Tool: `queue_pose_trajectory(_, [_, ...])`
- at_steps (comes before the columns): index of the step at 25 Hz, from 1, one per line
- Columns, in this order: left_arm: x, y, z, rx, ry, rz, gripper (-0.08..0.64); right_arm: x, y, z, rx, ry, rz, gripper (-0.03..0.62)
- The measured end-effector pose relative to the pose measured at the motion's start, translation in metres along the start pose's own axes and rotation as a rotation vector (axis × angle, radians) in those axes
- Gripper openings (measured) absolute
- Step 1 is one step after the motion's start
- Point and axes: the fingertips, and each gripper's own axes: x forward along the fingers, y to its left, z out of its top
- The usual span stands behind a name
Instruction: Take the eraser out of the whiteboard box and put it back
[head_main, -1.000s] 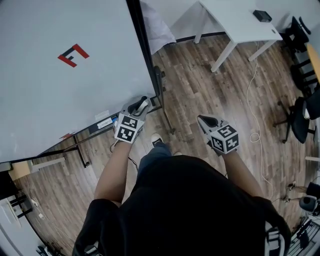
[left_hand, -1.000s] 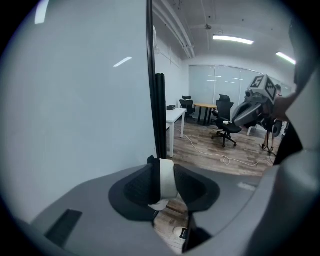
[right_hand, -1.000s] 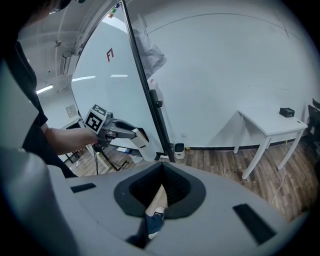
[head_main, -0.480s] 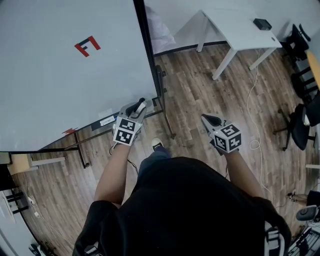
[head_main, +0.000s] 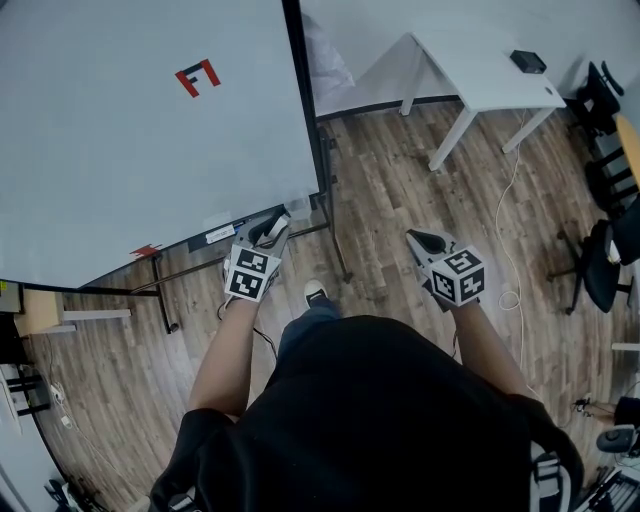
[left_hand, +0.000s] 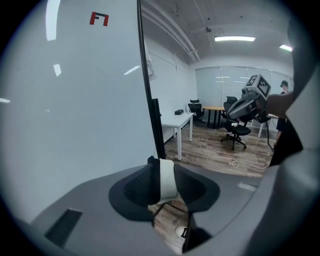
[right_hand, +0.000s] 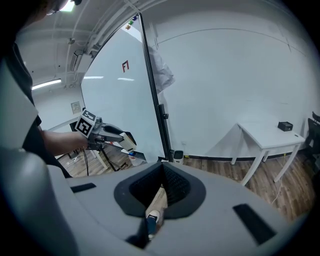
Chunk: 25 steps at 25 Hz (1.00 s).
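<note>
1. 2 pads of the left gripper (left_hand: 165, 172) are clamped on the eraser (left_hand: 168, 181), a white block standing upright between them with a dark edge on its left side.
2. 2 jaws of the right gripper (right_hand: 162, 169) stand together at their tips with nothing gripped. The narrow slit below them shows only the wooden floor (head_main: 400, 180) and a shoe (right_hand: 152, 219).
3. 1 marker cube sits on the back of each gripper. In the head view the left gripper (head_main: 275, 225) and the right gripper (head_main: 420, 240) are well apart, both in front of the person (head_main: 380, 420) in black.
4. In the head view the eraser is out in the air, in front of the lower right corner of the whiteboard (head_main: 130, 150). In the right gripper view it juts from the left gripper as a pale block (right_hand: 124, 141).
5. 1 red and black mark (head_main: 198, 76) sits high on the whiteboard. A dark ledge (head_main: 190, 250) with a white label runs along the board's lower edge, to the left of the left gripper's tip.
6. Farther out stand a white table (head_main: 480, 70) with a small black thing (head_main: 527, 61) on it, a white cable (head_main: 510, 200) on the floor, and black office chairs (head_main: 600, 240) at the right edge.
</note>
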Motion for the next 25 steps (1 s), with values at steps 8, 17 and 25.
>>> queue_pose_trajectory(8, [-0.03, -0.01, -0.016, -0.022, 0.006, 0.03, 0.141, -0.01, 0.019, -0.004, -0.033, 0.008, 0.032, -0.005])
queue_pose_trajectory(17, [-0.056, -0.028, -0.036, -0.042, 0.016, 0.057, 0.141, -0.019, 0.038, -0.017, -0.057, 0.019, 0.061, -0.005])
queue_pose_trajectory(25, [-0.067, -0.033, -0.054, -0.063, 0.017, 0.072, 0.141, -0.019, 0.05, -0.021, -0.064, 0.019, 0.073, -0.005])
